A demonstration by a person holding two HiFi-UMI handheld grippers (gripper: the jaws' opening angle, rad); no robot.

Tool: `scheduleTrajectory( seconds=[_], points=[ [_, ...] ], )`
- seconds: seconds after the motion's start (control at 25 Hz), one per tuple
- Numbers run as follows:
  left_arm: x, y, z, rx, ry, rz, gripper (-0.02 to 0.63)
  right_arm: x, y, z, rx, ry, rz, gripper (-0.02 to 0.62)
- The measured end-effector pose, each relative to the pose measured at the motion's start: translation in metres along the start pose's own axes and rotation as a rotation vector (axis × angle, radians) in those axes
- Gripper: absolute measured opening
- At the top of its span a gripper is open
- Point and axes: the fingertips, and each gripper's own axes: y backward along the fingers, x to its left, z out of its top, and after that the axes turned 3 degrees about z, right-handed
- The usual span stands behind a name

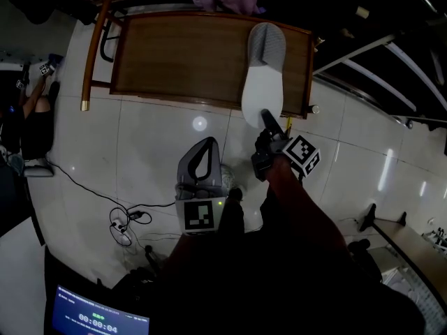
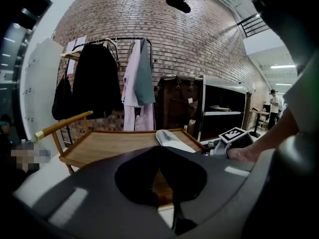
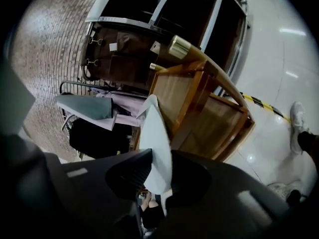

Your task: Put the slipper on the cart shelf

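**Slipper held at the cart shelf, heel pinched in my right gripper**

Nearest me, my left gripper [image 1: 207, 144] hangs over the floor [image 1: 147, 145], fingers together on nothing. Just beyond, my right gripper [image 1: 267, 117] has its fingers clamped on the heel edge of the pale slipper [image 1: 263, 75]. The slipper stretches toe-first across the right end of the wooden cart shelf [image 1: 181, 58], its heel jutting past the near rim. I cannot tell whether the sole rests on the surface. Coats [image 2: 137, 78] hang behind. The risk, as I judge it, is that letting go this near the rim could tip the slipper onto the floor.
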Motion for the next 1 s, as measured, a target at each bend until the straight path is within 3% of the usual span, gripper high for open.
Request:
scheduleTrajectory(
  seconds=[0.12,0.44,0.6,0.88,1.0],
  points=[
    [0.002,0.004,0.004,-0.006,-0.004,0.004,0.012,0.009,0.005,0.001,-0.001,0.064,0.017,0.054],
    [-0.003,0.015,0.020,-0.060,-0.014,-0.010,0.012,0.037,0.039,0.000,-0.026,0.231,0.007,0.041],
    [-0.010,0.025,0.029,-0.081,-0.026,-0.036,0.012,0.060,0.060,-0.003,-0.054,0.368,0.015,0.040],
    [-0.016,0.035,0.053,-0.120,0.002,-0.058,0.012,0.120,0.107,0.013,-0.185,0.848,-0.052,0.040],
    [-0.020,0.034,0.067,-0.149,0.020,-0.065,0.012,0.152,0.125,0.026,-0.275,1.106,-0.075,0.040]
  ],
)
